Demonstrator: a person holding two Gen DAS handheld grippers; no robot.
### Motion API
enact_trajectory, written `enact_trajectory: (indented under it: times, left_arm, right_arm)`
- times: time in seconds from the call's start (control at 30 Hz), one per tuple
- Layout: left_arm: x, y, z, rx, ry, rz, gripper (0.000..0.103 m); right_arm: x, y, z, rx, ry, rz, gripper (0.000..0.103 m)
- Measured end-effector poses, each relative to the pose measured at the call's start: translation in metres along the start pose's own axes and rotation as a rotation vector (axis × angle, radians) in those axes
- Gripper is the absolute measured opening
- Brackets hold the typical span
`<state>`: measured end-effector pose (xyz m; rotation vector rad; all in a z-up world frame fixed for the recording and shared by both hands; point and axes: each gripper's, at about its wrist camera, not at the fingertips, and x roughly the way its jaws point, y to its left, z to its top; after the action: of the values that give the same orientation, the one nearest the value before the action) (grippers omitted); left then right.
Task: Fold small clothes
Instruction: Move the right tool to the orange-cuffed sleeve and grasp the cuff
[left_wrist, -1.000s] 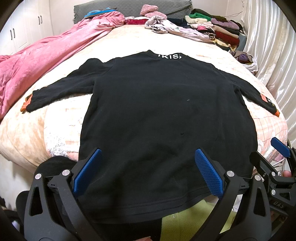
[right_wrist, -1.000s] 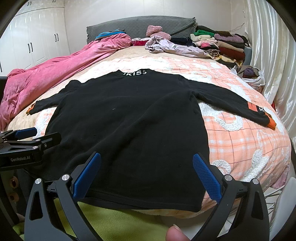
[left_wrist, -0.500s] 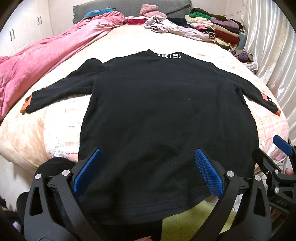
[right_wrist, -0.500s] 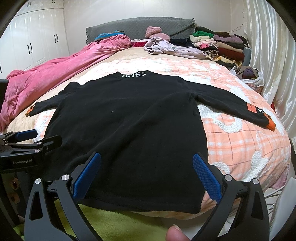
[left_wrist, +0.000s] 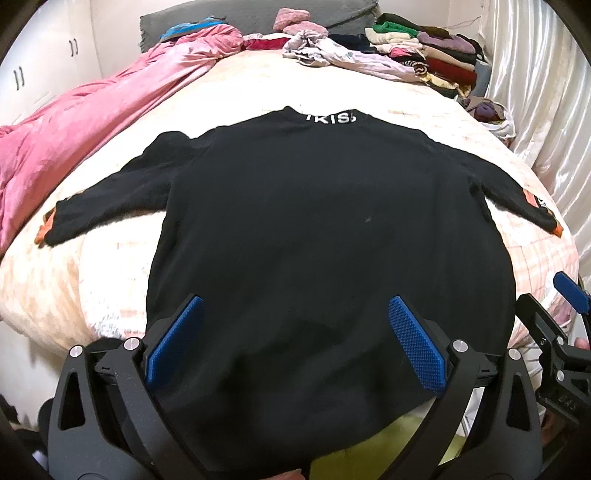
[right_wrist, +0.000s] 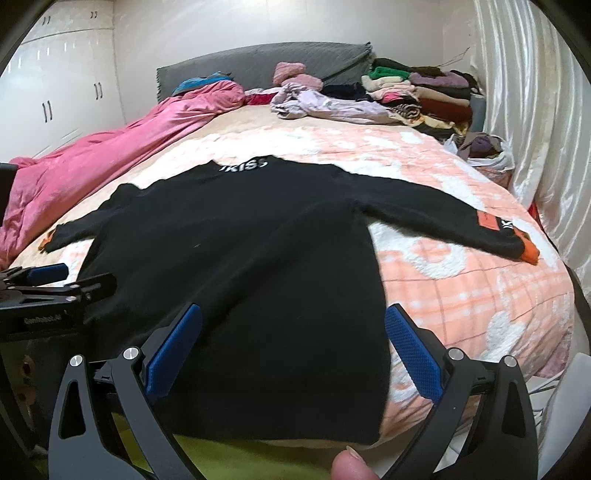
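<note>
Sweater (left_wrist: 325, 229) hem overhangs bed (right_wrist: 480, 295) edge, sleeves spread wide.

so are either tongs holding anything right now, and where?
Nothing held. Left tongs and right tongs are both open above the hem of the black sweater, spread flat.

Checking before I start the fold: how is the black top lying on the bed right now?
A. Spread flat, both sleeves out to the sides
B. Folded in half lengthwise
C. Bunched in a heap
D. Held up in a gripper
A: the black top lies flat on the bed, one sleeve stretched to each side; both grippers are open over its hem.
</note>
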<state>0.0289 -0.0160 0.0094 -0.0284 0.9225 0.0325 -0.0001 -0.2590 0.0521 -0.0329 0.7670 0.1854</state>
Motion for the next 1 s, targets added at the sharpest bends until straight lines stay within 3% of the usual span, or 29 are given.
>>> enact_trajectory:
  times: [0.43, 1.0]
  left_arm:
    - [0.018, -0.027, 0.038, 0.022, -0.009, -0.01, 0.094]
    - [0.04, -0.039, 0.084, -0.004, -0.017, -0.021, 0.094]
  right_arm:
    - [0.009, -0.053, 0.023, 0.065, -0.048, -0.089, 0.099]
    - [0.02, -0.18, 0.053, 0.253, -0.101, -0.298, 0.099]
